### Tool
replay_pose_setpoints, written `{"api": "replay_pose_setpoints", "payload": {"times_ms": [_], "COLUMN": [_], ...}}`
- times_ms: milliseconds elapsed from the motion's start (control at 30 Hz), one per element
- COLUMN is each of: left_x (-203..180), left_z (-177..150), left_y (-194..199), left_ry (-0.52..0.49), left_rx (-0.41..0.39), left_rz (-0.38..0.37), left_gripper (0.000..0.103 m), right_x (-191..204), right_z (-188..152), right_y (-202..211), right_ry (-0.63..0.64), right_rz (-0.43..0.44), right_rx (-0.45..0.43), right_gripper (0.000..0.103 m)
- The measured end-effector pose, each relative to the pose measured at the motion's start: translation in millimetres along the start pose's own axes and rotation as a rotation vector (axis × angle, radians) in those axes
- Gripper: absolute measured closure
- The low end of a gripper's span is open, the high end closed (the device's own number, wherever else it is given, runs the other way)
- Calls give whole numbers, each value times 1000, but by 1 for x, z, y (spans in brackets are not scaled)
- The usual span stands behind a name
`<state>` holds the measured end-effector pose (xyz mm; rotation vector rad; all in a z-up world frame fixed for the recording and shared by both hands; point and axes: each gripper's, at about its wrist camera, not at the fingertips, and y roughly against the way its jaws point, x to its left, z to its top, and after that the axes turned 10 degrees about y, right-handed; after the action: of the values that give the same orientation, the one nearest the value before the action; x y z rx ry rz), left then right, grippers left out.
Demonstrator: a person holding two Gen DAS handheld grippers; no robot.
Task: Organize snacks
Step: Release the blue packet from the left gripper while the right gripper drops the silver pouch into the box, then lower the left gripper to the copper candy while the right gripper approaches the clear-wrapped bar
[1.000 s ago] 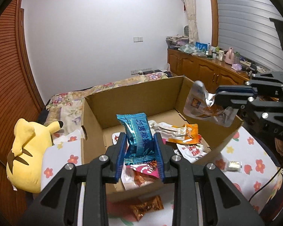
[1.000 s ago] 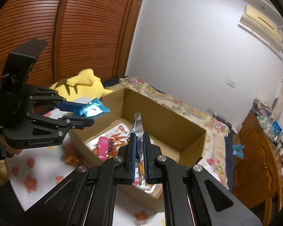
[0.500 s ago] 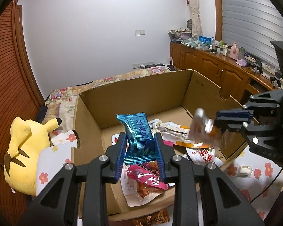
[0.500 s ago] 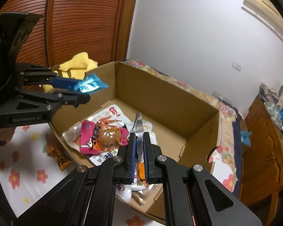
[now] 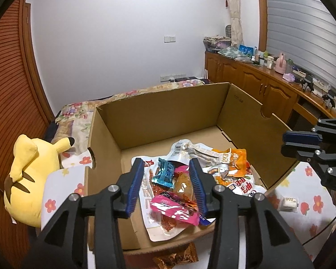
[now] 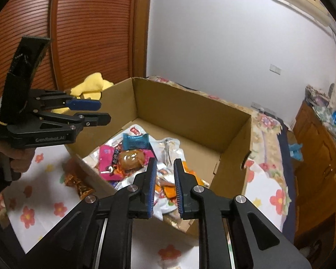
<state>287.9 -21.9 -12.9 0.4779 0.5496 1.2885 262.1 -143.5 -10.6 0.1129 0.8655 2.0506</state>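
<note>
An open cardboard box [image 5: 159,103] [image 6: 190,112] holds several snack packets. My left gripper [image 5: 165,168] hangs over the box's near edge. Its jaws are opening and nothing is pressed between them. A blue packet [image 5: 165,174] [image 6: 135,141] lies loose below on the pile, beside a pink packet [image 5: 174,208] [image 6: 107,159]. My right gripper [image 6: 165,165] hovers over the box's right side. Its jaws are opening too, and they are empty. A silver and orange pouch [image 5: 203,154] [image 6: 168,145] rests among the snacks. Each view shows the other gripper, the right gripper [image 5: 286,144] and the left gripper [image 6: 104,111].
A yellow plush toy [image 5: 26,179] sits left of the box. A brown wrapped snack [image 5: 177,257] [image 6: 76,183] lies on the floral cloth in front of the box. A small white packet [image 5: 290,201] lies to the right. Wooden cabinets [image 5: 257,85] line the far wall. A hand [image 6: 18,159] grips the left gripper's handle.
Both grippers were shut on packets and now stand open. The blue packet dropped from the left one into the box, and the silver pouch from the right. The right gripper came lower.
</note>
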Motion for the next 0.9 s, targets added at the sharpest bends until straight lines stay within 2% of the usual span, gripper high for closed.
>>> {"api": "replay_pose_setpoints", "payload": {"times_ms": [100, 233, 300, 367, 433, 533, 700, 900], "left_x": [-3, -7, -7, -8, -8, -6, -3, 4], "left_z": [-2, -10, -17, -26, -35, -51, -78, -103], "left_y": [7, 22, 30, 38, 45, 55, 58, 43], "left_ry": [1, -8, -4, -2, -4, 2, 12, 40], "left_rx": [-6, -22, -25, -22, -25, -30, -3, 49], "left_rz": [2, 1, -10, -23, -27, -34, -29, -6], "left_gripper": [53, 51, 50, 49, 43, 39, 39, 39], "right_x": [1, 0, 1, 1, 0, 0, 4, 9], "right_z": [-7, -21, -30, -38, -49, -63, -86, -111], "right_y": [12, 29, 37, 43, 49, 55, 54, 35], "right_ry": [-20, -62, -80, -99, -123, -150, -173, -184], "right_rz": [-9, -25, -29, -34, -53, -47, -37, -3], "right_rx": [-9, -17, -18, -12, -4, 9, 46, 105], "right_gripper": [85, 80, 74, 61, 53, 45, 42, 42]}}
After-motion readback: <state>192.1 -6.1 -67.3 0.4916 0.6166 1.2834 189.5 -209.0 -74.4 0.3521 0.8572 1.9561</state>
